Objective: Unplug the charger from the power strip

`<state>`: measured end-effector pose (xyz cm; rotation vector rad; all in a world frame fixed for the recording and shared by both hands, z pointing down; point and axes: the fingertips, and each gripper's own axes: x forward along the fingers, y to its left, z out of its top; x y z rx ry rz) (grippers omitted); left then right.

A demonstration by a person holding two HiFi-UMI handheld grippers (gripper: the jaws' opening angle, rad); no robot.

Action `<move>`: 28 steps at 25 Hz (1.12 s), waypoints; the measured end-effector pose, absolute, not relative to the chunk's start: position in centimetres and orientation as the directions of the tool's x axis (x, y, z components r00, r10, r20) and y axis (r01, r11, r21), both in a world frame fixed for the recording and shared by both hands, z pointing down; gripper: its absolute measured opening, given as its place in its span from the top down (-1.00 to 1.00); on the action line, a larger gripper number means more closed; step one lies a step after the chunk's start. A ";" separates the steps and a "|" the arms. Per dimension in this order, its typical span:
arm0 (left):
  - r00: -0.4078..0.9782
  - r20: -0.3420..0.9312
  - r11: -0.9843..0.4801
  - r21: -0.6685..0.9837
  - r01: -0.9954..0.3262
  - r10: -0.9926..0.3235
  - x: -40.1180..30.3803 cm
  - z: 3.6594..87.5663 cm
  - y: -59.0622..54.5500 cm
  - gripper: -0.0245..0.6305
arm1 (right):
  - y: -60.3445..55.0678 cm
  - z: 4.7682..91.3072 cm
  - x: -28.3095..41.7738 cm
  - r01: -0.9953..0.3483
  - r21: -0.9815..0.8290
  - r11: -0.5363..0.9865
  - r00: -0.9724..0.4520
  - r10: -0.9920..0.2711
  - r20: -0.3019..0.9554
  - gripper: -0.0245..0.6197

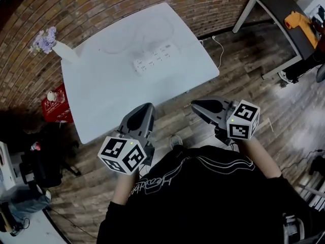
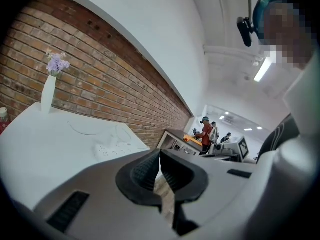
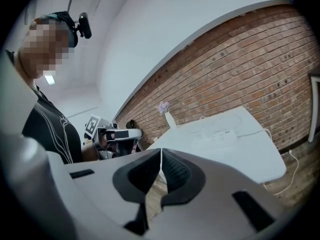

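The white table [image 1: 101, 95] sits at 12 o'clock. Off its near edge hang the left gripper [image 1: 144, 111] and right gripper [image 1: 197, 105], both closed and empty. The power strip [image 1: 155, 59] lies on the table, well apart from both, at 12 o'clock from the left gripper and 11 o'clock from the right.

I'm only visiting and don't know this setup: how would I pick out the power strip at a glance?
Start at the white table that stands against the brick wall. On the table's right half lies the power strip, a long flat white bar dotted with dark socket holes. The vase of purple flowers at the left corner stands upright, whereas the strip lies flat.
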<state>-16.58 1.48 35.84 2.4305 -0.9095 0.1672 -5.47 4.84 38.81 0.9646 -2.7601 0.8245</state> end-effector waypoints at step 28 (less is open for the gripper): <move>0.419 0.447 -0.234 0.412 -0.881 -0.791 -13.6 42.0 -17.6 0.54 | -22.1 46.1 0.3 -0.340 -0.383 0.859 -0.907 -0.193 0.374 0.68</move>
